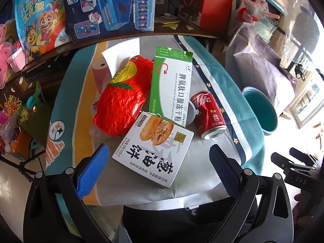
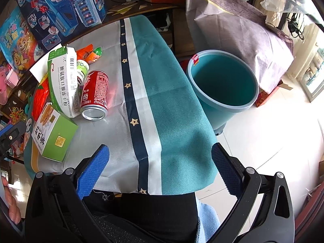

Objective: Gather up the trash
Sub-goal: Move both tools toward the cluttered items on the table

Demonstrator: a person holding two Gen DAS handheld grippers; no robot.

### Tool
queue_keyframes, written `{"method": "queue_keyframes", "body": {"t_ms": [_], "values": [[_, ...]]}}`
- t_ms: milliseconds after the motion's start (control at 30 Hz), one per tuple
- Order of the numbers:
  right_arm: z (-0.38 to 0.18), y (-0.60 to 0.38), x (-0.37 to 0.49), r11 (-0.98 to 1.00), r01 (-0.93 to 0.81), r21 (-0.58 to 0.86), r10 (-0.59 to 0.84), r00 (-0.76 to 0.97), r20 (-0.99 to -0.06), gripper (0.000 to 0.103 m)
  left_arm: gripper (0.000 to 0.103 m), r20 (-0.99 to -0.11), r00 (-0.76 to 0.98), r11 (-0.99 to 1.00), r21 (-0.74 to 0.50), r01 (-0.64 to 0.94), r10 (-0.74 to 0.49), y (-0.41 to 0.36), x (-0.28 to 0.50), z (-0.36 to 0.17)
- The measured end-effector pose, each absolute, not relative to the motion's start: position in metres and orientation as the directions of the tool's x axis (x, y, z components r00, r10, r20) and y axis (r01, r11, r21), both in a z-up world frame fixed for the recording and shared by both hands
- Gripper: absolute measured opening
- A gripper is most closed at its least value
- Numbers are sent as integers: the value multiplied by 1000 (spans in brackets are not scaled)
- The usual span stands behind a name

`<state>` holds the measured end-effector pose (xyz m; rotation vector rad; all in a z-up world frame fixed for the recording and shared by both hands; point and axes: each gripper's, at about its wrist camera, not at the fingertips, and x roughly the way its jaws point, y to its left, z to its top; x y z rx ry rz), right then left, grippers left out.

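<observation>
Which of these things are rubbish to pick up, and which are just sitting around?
For the job:
red can
green-and-white medicine box
food box with a bread picture
crumpled red wrapper
small white bottle
teal bin, nothing visible inside

Just lying about:
blue toy box
cartoon puppy bag
purple cloth bag

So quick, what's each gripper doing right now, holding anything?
Left gripper: open, holding nothing, above the snack box.
Right gripper: open, holding nothing.
</observation>
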<state>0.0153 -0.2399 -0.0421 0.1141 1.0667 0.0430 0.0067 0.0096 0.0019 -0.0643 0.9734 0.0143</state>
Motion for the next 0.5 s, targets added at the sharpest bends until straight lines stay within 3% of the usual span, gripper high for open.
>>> {"method": "queue_keyframes", "body": {"t_ms": [500], "values": [[-52, -237, 20, 992, 11, 126, 108, 451, -886, 97, 99, -819, 573, 997, -54, -56, -12, 16, 8, -1]]}}
